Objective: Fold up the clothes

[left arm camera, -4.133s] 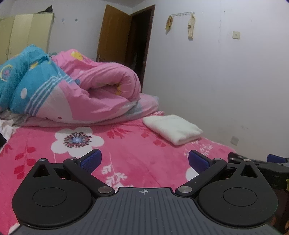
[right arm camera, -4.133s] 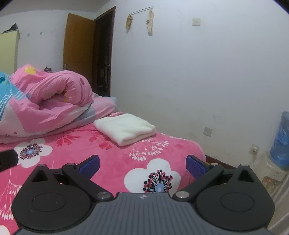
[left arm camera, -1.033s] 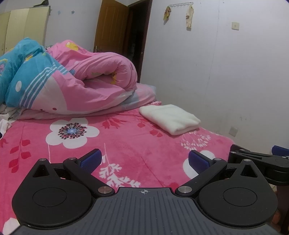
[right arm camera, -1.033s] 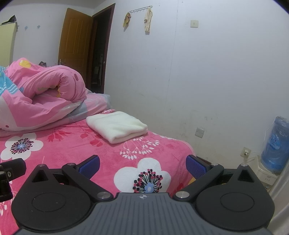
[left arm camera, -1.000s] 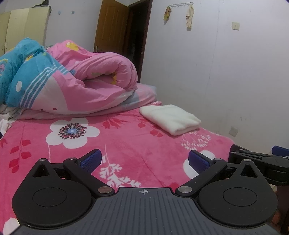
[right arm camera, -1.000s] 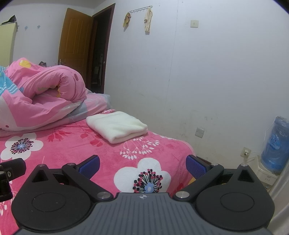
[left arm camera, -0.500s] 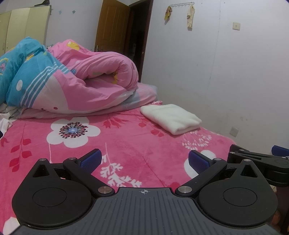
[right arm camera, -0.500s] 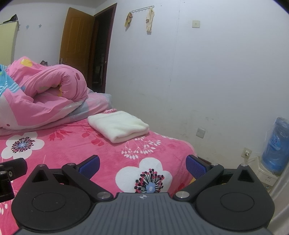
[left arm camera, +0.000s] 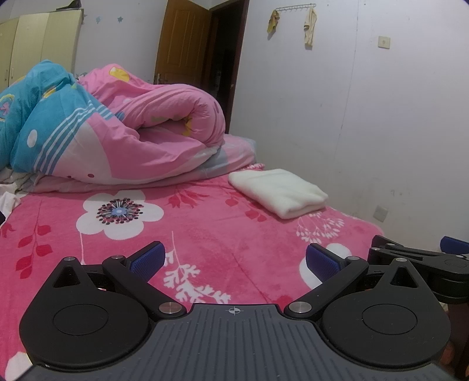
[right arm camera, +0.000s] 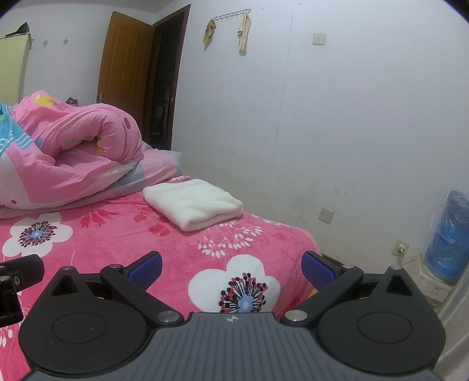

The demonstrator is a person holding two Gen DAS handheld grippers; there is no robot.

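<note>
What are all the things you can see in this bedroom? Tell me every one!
folded cloth: 1, cream white, on the bed near the wall
bed cover: 1, pink with white flowers, spread over the bed
quilt: 1, pink and blue, bunched up at the far end of the bed
pillow: 1, pale pink, under the quilt's edge
door: 1, brown wood, open beside a dark doorway
wardrobe: 1, pale yellow, far left
hook rail: 1, on the white wall, with 2 yellowish cloths hanging
water bottle: 1, blue, on a white stand, far right
left gripper: 1, black with blue pads, open, empty
right gripper: 1, black with blue pads, open, empty
</note>
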